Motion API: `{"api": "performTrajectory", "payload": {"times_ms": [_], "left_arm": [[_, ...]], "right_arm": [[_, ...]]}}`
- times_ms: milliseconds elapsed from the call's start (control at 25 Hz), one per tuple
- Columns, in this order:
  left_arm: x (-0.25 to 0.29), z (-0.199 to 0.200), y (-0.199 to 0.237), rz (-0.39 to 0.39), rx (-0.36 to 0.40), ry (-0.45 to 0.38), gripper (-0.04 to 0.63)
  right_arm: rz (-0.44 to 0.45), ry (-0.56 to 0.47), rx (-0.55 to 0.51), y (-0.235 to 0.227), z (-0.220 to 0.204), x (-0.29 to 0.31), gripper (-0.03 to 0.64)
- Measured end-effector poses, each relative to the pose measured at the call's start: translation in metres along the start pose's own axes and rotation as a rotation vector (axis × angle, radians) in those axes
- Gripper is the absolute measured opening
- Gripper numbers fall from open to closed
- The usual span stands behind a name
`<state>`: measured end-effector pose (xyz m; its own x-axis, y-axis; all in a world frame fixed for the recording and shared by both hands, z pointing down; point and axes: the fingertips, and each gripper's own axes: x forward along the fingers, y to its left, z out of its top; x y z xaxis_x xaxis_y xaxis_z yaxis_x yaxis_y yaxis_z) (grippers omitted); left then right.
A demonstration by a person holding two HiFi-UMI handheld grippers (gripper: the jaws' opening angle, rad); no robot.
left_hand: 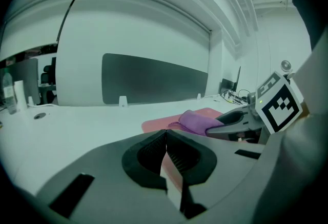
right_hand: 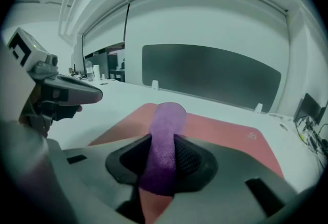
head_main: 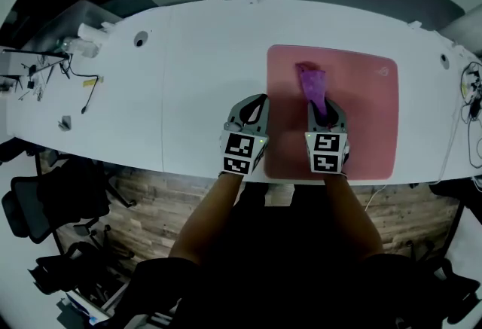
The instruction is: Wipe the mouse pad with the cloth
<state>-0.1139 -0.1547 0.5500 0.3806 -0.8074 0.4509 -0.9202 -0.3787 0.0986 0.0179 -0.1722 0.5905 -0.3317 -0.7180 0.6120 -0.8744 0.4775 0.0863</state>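
The purple cloth [head_main: 311, 81] is pinched in the right claw [head_main: 322, 108] and is stretched forward over the left half of the pink mouse pad [head_main: 365, 120]. The left claw [left_hand: 166, 138] is pressed together, empty, and held just beside the pad's left edge above the white table [head_main: 188, 79].

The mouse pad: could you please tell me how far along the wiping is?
Done: the right tongs are shut on the purple cloth. In hand: the cloth reaches out over the pink mouse pad, towards its upper middle. The left tongs are shut and empty beside the pad's left edge. Left: the wiping itself; nothing on the pad shows how much has been covered.
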Motion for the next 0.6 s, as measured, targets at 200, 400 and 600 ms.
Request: {"api": "performTrajectory", "payload": {"times_ms": [200, 400, 600], "left_arm": [[-0.032, -0.008, 0.024, 0.010, -0.014, -0.011, 0.021], [-0.058, -0.025, 0.039, 0.006, -0.005, 0.009, 0.021], [-0.069, -0.039, 0.047, -0.004, -0.025, 0.027, 0.021]], "right_arm": [[0.052, 0.000, 0.026, 0.051, 0.010, 0.014, 0.131], [0.061, 0.004, -0.012, 0.082, 0.014, 0.030, 0.132], [0.055, 0.043, -0.059, 0.087, 0.015, 0.047, 0.132]]}}
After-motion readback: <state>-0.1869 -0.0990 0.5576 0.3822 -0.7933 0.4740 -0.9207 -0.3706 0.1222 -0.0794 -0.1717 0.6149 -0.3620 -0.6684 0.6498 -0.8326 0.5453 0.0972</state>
